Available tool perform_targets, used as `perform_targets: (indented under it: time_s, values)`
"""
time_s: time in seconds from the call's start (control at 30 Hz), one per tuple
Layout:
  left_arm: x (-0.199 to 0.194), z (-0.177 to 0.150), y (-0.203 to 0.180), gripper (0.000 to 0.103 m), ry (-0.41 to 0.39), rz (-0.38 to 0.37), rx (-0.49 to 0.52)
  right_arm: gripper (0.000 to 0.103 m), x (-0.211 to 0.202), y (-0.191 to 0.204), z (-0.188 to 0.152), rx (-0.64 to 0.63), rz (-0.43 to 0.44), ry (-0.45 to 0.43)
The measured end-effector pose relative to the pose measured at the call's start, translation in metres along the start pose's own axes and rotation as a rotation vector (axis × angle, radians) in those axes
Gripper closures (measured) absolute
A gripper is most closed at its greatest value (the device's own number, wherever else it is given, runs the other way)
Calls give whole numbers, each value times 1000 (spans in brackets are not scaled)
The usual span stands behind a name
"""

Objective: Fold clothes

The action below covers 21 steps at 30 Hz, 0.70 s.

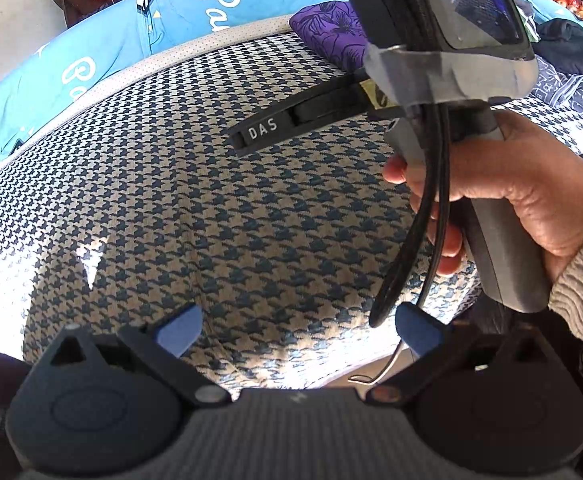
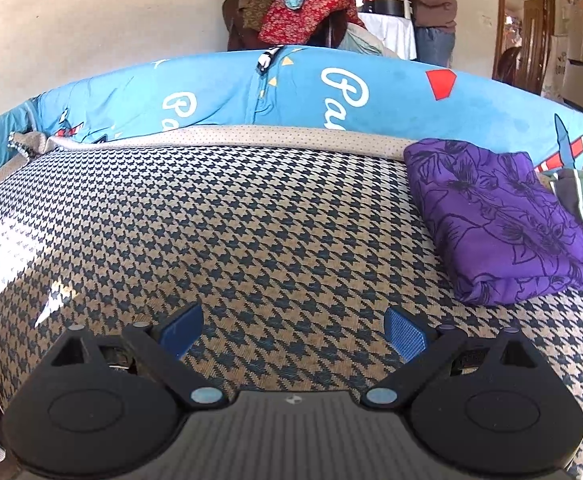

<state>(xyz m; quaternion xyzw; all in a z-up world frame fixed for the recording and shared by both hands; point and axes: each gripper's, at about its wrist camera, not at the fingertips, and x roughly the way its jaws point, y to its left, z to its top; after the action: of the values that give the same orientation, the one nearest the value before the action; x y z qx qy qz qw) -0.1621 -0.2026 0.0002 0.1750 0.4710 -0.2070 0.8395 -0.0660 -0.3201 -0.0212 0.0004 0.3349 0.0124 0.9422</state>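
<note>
A woven houndstooth cover [image 2: 227,216], navy on tan, fills the left and centre of both views, flat and bare, edged at the top by a dotted beige band and a puffy blue quilt [image 2: 251,92]. The left gripper [image 1: 297,332] is spread wide over it, holding nothing. The right gripper [image 2: 293,332] is likewise spread and empty. At right in the right wrist view lies a folded purple floral garment [image 2: 503,224]. In the left wrist view, a hand [image 1: 511,184] gripping the grey handle crowds the right side.
</note>
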Motion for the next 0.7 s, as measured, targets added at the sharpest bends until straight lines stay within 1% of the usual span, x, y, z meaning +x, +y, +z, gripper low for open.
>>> perform_targets:
  time_s: [0.13, 0.23, 0.33, 0.4, 0.57, 0.7]
  values:
    - [-1, 0, -1, 0, 2, 1, 1, 6, 3, -10, 0, 61, -24, 18]
    - [-3, 1, -3, 0, 0, 5, 6, 6, 2, -11, 0, 66, -13, 18]
    - [-6, 1, -6, 0, -5, 12, 14, 6, -1, -6, 0, 40, 39, 6]
    - [-8, 1, -8, 0, -8, 16, 20, 6, -3, 1, 0, 2, 69, -1]
    - [-9, 1, -11, 0, -12, 26, 30, 6, -11, 17, -3, -90, 120, -34]
    - [-11, 1, -13, 0, -13, 31, 39, 6, -15, 21, -5, -111, 149, -44]
